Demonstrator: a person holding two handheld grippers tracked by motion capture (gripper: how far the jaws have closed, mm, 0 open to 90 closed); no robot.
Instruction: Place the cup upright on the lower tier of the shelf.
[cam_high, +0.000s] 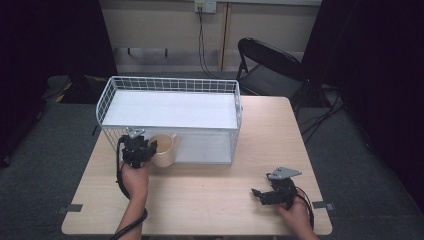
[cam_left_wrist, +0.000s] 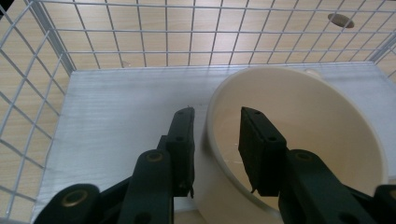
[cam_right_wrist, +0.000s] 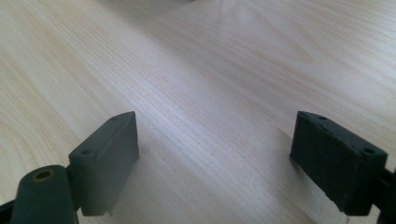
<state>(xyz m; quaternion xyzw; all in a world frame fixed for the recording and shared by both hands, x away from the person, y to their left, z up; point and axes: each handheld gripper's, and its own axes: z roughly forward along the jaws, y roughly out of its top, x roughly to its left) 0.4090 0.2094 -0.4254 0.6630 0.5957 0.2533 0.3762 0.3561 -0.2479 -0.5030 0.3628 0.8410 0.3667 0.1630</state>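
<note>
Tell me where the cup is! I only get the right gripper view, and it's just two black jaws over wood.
Observer: The cream cup stands on the white floor of the wire basket, near its left end in the high view.
Operator: Is someone grabbing it?
Observer: The left gripper has one jaw inside the cup and one outside its wall, but they are not pinching it.
Operator: Is anything in the cup?
Observer: The left gripper view looks straight in, and the cup is empty.
</note>
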